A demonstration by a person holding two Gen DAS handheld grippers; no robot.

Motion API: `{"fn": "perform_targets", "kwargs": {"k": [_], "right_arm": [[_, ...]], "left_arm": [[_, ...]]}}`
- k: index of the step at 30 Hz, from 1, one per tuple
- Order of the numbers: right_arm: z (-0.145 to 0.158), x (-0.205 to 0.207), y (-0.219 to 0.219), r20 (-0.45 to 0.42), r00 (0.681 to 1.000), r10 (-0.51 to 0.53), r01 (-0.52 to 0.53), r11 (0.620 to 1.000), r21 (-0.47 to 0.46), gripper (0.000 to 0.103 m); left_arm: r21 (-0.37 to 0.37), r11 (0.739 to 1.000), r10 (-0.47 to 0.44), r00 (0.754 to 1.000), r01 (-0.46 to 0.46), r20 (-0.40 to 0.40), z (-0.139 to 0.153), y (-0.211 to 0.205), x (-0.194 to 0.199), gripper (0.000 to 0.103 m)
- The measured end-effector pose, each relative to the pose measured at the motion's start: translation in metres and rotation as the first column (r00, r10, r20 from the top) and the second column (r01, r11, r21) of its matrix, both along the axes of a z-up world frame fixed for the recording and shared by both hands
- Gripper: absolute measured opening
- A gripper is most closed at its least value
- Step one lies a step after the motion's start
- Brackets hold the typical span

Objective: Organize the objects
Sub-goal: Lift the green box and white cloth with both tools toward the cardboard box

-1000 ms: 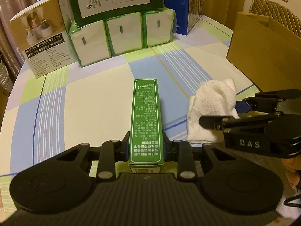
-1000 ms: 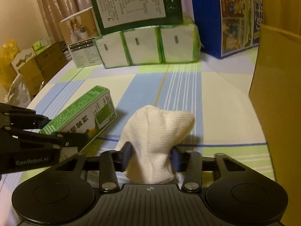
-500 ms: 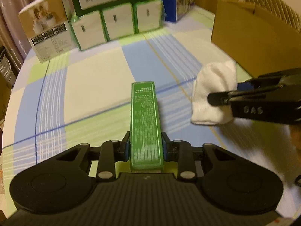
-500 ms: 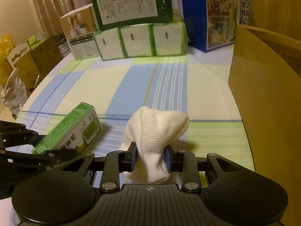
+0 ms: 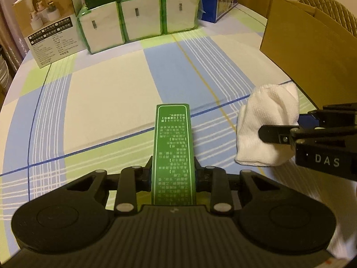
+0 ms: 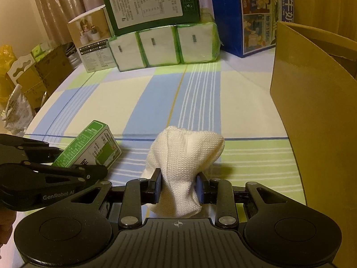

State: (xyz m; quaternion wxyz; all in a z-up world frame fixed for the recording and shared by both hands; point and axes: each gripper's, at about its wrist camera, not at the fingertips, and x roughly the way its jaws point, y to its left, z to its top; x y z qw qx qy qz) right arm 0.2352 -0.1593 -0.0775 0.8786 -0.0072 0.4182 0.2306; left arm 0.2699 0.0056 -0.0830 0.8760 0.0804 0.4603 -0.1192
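Above checked tablecloth (image 5: 107,102), your left gripper (image 5: 173,176) clamps green box (image 5: 173,147) at near end, length pointing forward, so far end hangs free for tipping into something. Your right gripper (image 6: 179,187) pinches white cloth (image 6: 185,156) at waist; soft bundle bulges above and below fingers. Both loads off table, side by side, near each other. Cardboard box (image 6: 312,111) stands open on right, likely your drop spot. Cloth nearer it.
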Motion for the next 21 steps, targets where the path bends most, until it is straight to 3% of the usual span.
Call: {"fn": "perform_targets", "kwargs": {"k": [12, 21], "right_arm": [[0.022, -0.028, -0.011, 0.021, 1.000, -0.013, 0.013, 1.000, 0.003, 0.027], [0.064, -0.083, -0.045, 0.038, 0.998, -0.055, 0.054, 0.998, 0.030, 0.027]], "left_arm": [[-0.031, 0.999, 0.041, 0.999, -0.040, 0.017, 0.029, 0.002, -0.039, 0.025], [-0.071, 0.994, 0.089, 0.993, -0.083, 0.082, 0.077, -0.019, -0.088, 0.025]]}}
